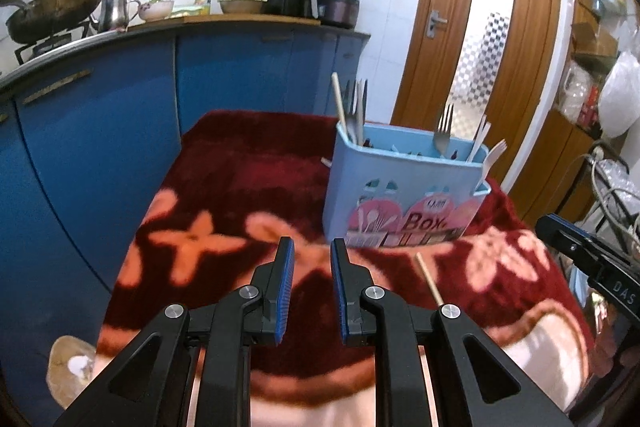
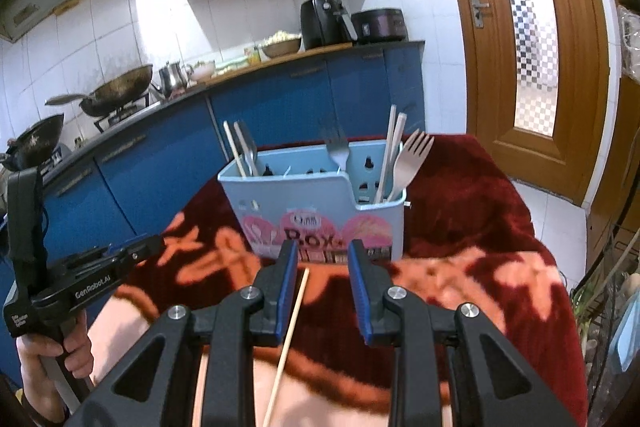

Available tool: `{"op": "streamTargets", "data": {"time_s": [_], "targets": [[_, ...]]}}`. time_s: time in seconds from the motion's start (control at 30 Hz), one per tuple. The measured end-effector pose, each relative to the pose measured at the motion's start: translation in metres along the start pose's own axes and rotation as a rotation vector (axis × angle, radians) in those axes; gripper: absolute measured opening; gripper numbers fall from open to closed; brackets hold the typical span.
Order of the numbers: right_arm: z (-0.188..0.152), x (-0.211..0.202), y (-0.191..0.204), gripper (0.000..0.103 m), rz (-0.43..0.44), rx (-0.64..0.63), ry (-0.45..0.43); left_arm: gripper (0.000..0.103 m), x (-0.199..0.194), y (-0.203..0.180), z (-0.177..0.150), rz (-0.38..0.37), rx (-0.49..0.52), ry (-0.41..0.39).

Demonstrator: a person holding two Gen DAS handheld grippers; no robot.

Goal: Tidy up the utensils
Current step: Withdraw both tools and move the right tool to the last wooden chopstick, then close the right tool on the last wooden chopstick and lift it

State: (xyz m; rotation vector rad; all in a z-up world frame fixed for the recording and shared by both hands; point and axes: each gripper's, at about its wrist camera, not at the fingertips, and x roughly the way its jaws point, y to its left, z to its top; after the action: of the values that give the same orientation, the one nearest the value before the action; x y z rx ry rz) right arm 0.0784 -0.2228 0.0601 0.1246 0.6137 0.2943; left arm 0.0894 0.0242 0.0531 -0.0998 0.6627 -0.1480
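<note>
Both claws hang over a table covered by a dark red blanket with orange flowers. In its own view the left claw has its blue-padded fingers partly spread with nothing between them, only blanket showing in the gap. The right claw is likewise partly spread and empty; its fingers point at the front of a light blue utensil box that stands upright on the blanket, with pink pictures and the word "Box" on its face.

A single loose chopstick lies flat on the blanket in front of the box, just beside the inner edge of the right claw's left finger and running back under the claw toward the camera; no finger closes on it. From the left wrist the same chopstick shows to the right of the left claw, apart from it.

Inside the box, chopsticks and a metal utensil stand at the left end, a metal fork stands near the middle, and a pale fork with more chopsticks leans in the small right-hand compartment.

Behind the table runs a row of blue kitchen cabinets, and a wooden door stands to the right.
</note>
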Motion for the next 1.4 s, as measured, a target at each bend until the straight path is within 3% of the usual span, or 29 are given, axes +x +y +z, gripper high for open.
{"op": "streamTargets", "data": {"time_s": [0.63,0.97,1.2,1.4], "targets": [[-0.026,0.049,0.011,0.029,0.052,-0.002,0.281,0.018,0.019,0.018,-0.019,0.05,-0.002,0.094],[-0.03,0.077,0.014,0.029,0.062,0.008,0.416,0.018,0.025,0.022,-0.025,0.036,-0.006,0.114],[-0.032,0.092,0.024,0.029,0.045,-0.031,0.476,0.018,0.028,0.027,-0.026,0.034,-0.023,0.117],[-0.031,0.102,0.035,0.022,0.042,-0.077,0.528,0.018,0.031,0.03,-0.028,0.028,-0.035,0.121]]}}
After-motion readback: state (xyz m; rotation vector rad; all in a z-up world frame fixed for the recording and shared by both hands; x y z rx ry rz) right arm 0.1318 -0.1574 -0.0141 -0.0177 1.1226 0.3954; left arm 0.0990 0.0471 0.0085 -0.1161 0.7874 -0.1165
